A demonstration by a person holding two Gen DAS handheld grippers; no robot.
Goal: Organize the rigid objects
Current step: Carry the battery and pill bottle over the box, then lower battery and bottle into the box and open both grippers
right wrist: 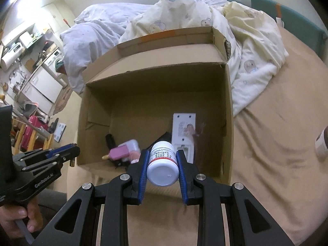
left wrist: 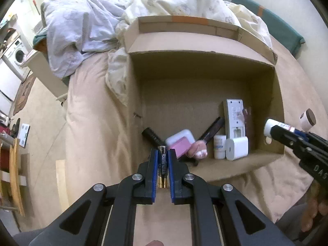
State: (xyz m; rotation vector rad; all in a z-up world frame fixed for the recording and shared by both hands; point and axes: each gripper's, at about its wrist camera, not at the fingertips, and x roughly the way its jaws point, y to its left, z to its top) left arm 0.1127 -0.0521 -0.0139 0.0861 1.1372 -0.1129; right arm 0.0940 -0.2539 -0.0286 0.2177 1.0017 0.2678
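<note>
Beige bedding (right wrist: 276,143) covers the bed we work over, with rumpled quilts (left wrist: 143,10) heaped at its far end and a kitchen corner with a washing machine (left wrist: 18,55) off to the left. On the bed sits an open cardboard box (left wrist: 205,65), flaps up, and along its near wall we see a grey remote (left wrist: 234,116), a white charger block (left wrist: 236,148), a small white jar (left wrist: 219,146), a black tube (left wrist: 150,134), a translucent case holding something pink (left wrist: 181,142) and a pinkish lump (left wrist: 198,149) we cannot identify. Our left gripper (left wrist: 163,153) hovers just short of the box's near edge, its blue-padded jaws almost together and clamped on batteries (left wrist: 163,164), black with gold ends, which run lengthwise between the pads and poke out a little past the tips. Our right gripper (right wrist: 162,155) is over the near wall of the box, jaws partly open and pressed against both sides of a white pill bottle (right wrist: 162,164), whose base faces the camera and whose cap points down into the box toward the remote. Another small jar with a brown lid (left wrist: 307,120) lies on the bedding to the right of the box, well apart from both grippers.
</note>
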